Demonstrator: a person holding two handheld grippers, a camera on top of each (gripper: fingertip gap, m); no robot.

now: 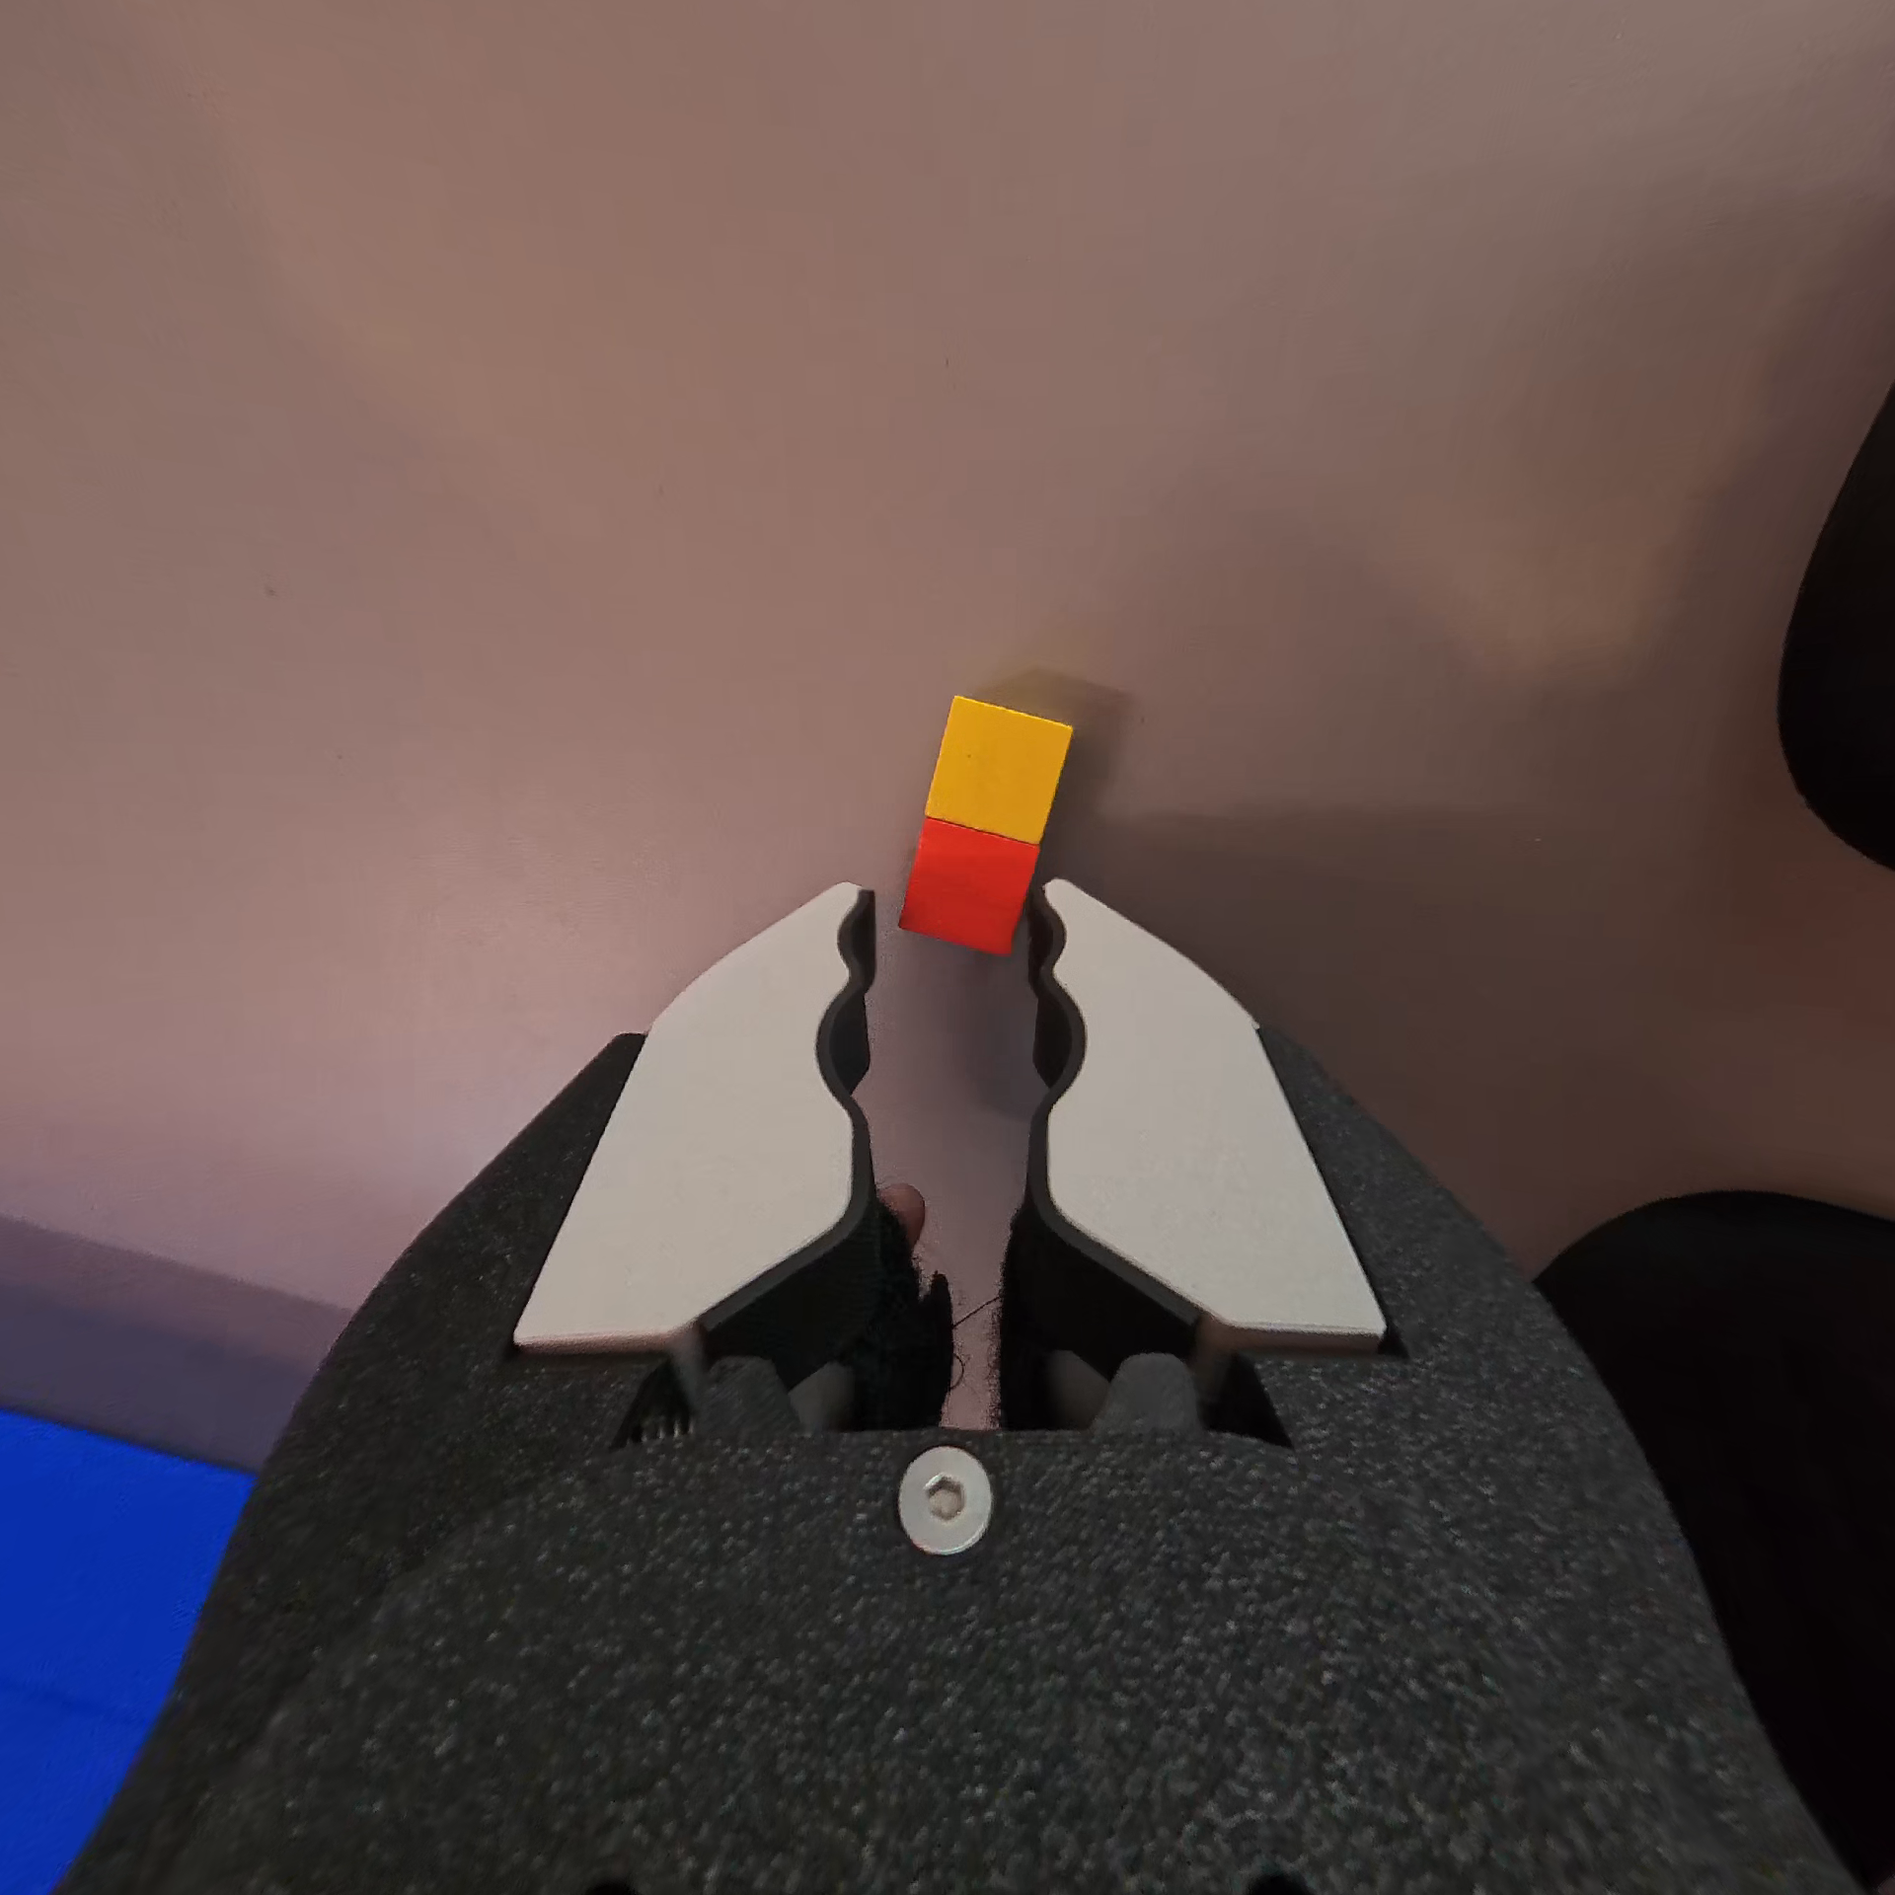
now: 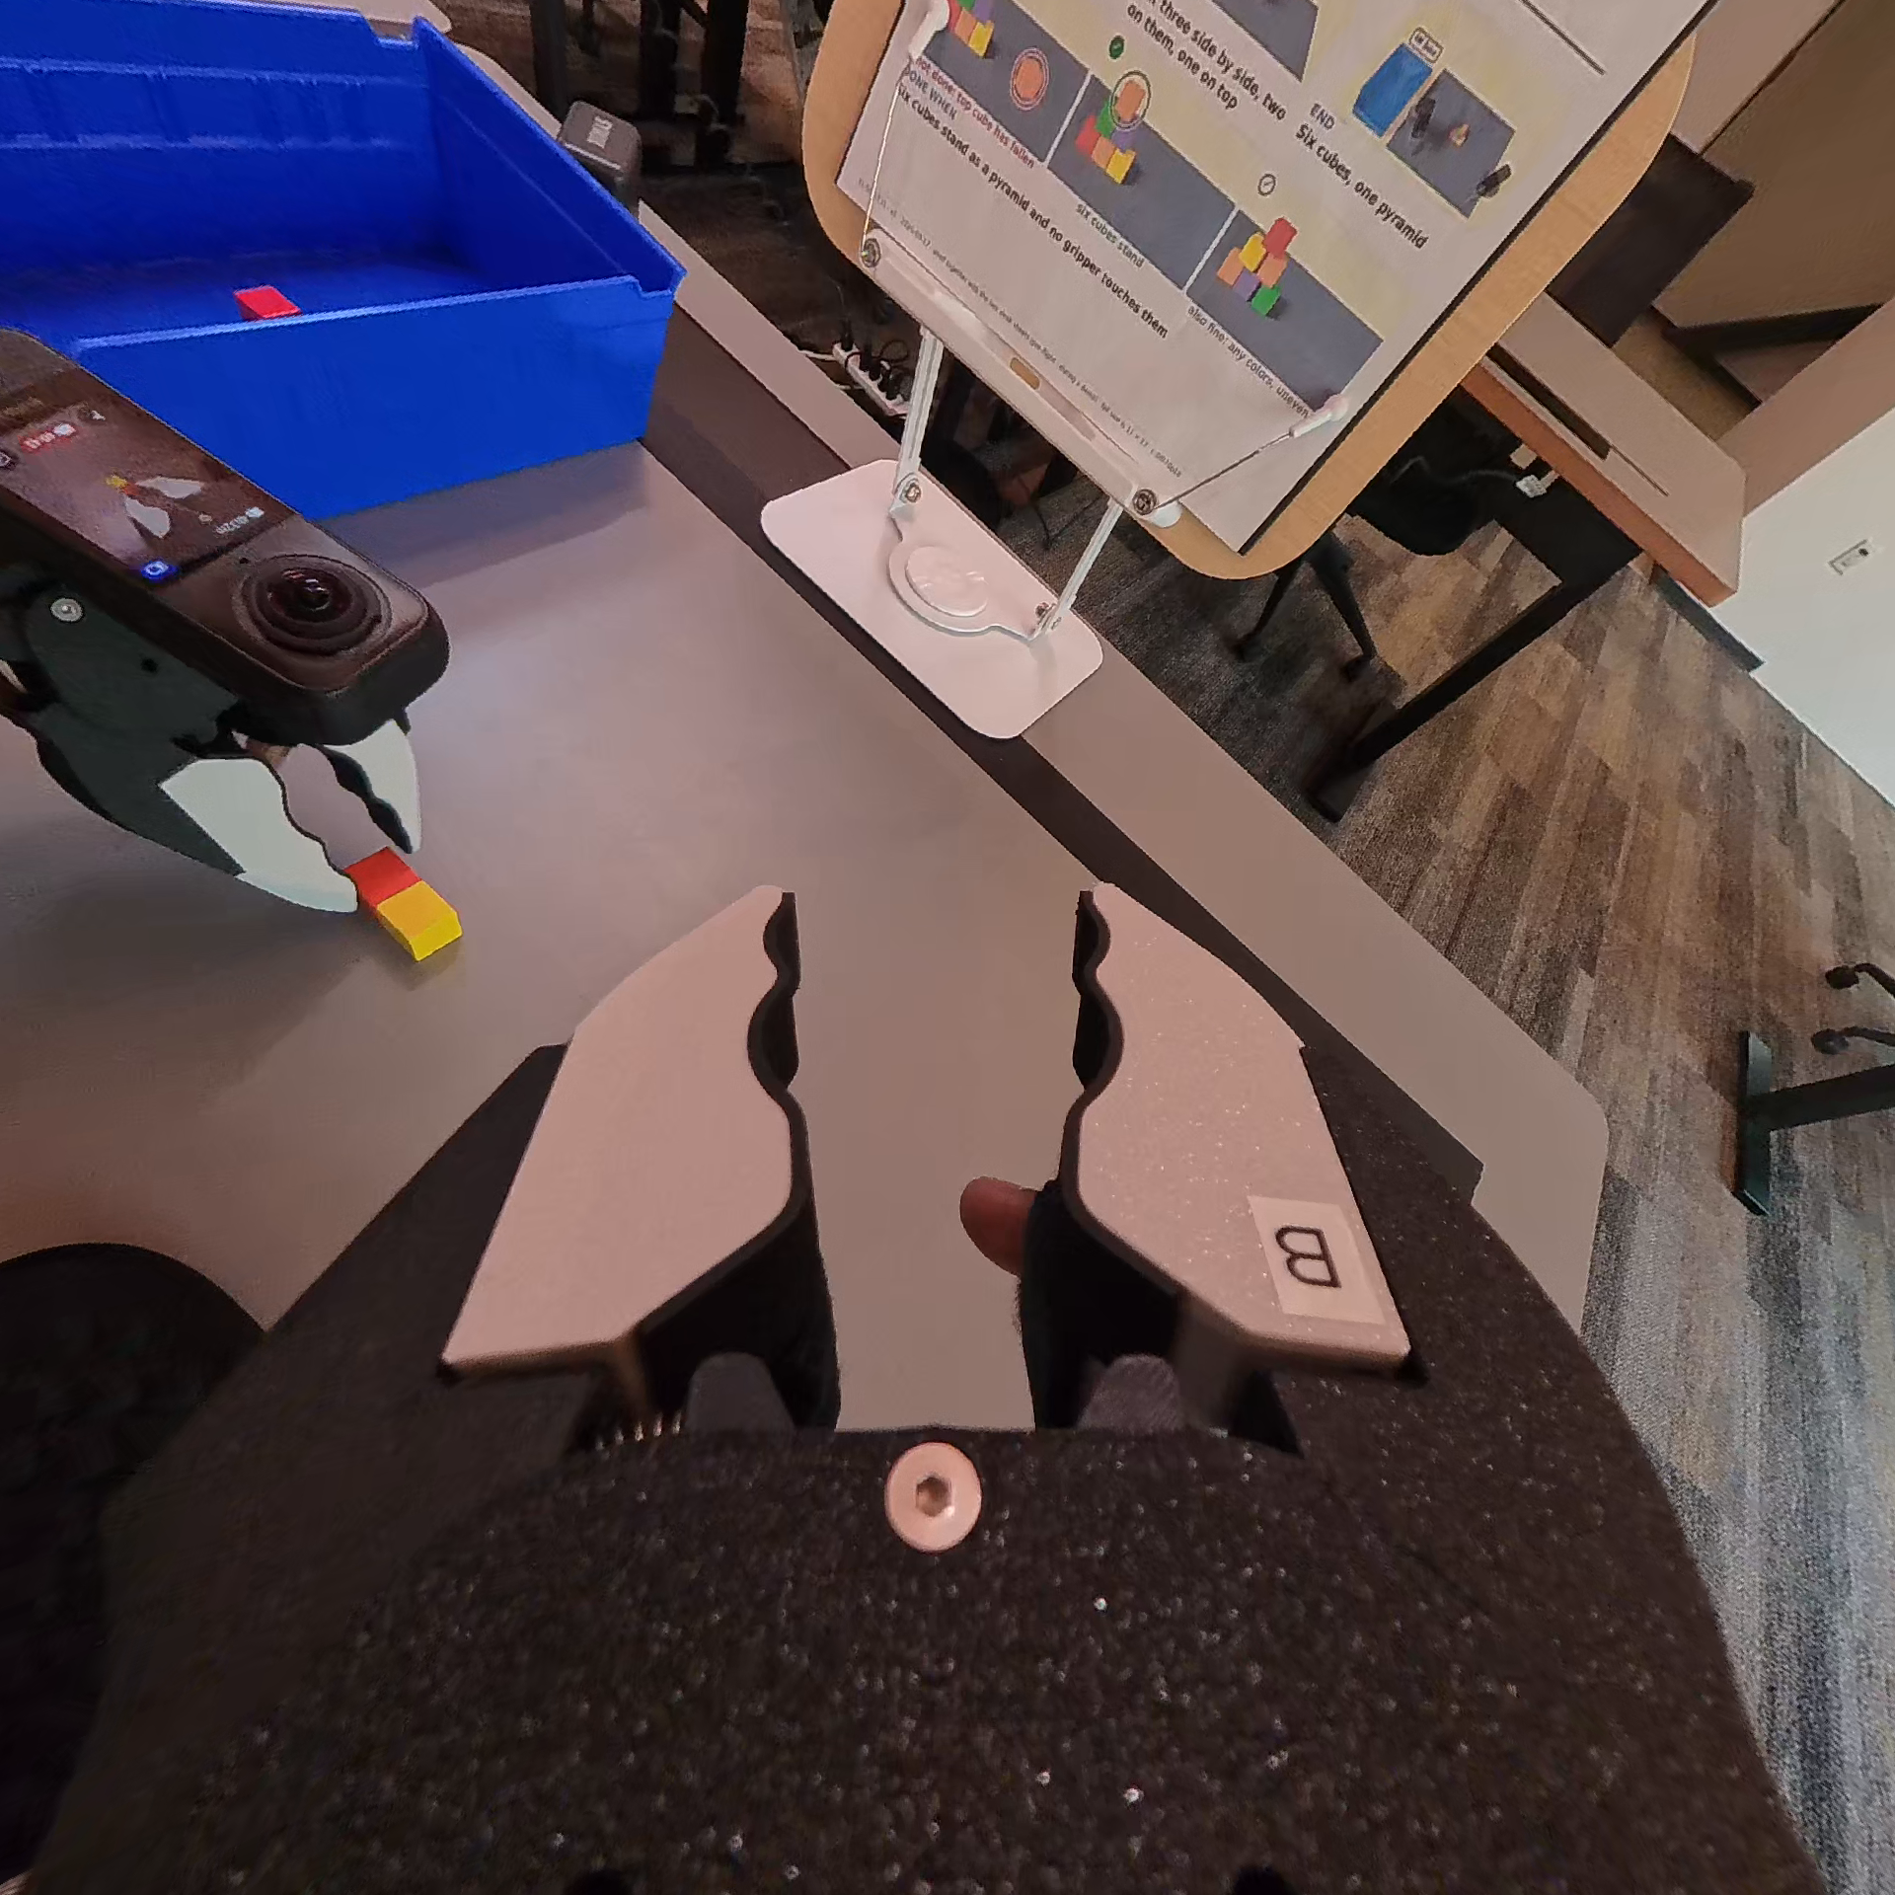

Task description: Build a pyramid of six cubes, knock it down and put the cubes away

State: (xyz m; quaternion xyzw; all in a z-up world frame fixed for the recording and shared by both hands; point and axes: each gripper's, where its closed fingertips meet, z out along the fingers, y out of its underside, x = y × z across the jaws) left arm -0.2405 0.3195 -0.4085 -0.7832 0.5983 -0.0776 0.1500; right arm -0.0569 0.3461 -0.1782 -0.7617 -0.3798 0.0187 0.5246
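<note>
A red cube and a yellow cube sit on the grey table, touching in a row. My left gripper is open, with its fingertips on either side of the red cube's near end; a small gap shows at the left finger. In the right wrist view the same left gripper reaches down at the red cube, with the yellow cube beyond it. My right gripper is open and empty above the bare table. Another red cube lies in the blue bin.
The blue bin stands at the back left of the table; its corner also shows in the left wrist view. A printed sheet on a white stand is at the table's far edge. A black chair is on the right. Across from one pair of fingers to the other is roughly 30 cm.
</note>
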